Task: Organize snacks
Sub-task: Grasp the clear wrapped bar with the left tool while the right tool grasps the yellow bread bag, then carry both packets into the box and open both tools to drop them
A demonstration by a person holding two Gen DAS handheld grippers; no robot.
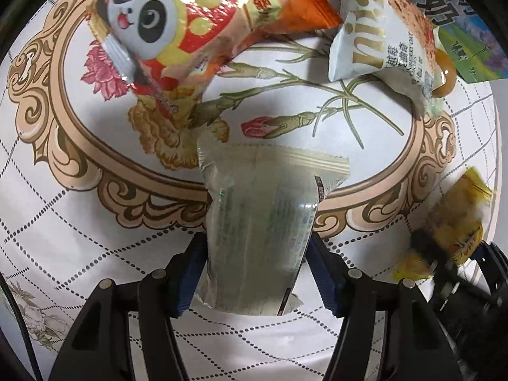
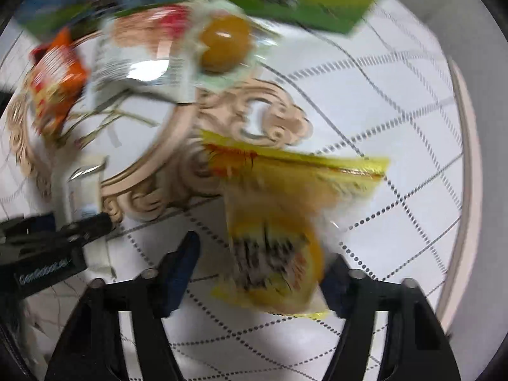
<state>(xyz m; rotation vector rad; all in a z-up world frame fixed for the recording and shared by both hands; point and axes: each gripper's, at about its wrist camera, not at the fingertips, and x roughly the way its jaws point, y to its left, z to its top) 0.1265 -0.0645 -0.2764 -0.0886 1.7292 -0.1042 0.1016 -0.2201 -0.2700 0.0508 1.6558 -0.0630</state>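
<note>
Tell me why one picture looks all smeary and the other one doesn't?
The right wrist view is smeared by motion: the yellow packet and the snacks at the top streak. The left wrist view is sharp, so the panda bag reads clearly, though glare shines on the pale packet. Both views bulge like a fishbowl, curving the tablecloth grid.

bright even indoor light, left wrist view pretty sharp, soft shadow under the pale packet (image 1: 254,228) between the fingers, glare on the panda bag (image 1: 177,31) beyond them, right wrist view badly motion-smeared, yellow packet (image 2: 279,238) streaky, heavy fisheye bend, dark corners
</note>
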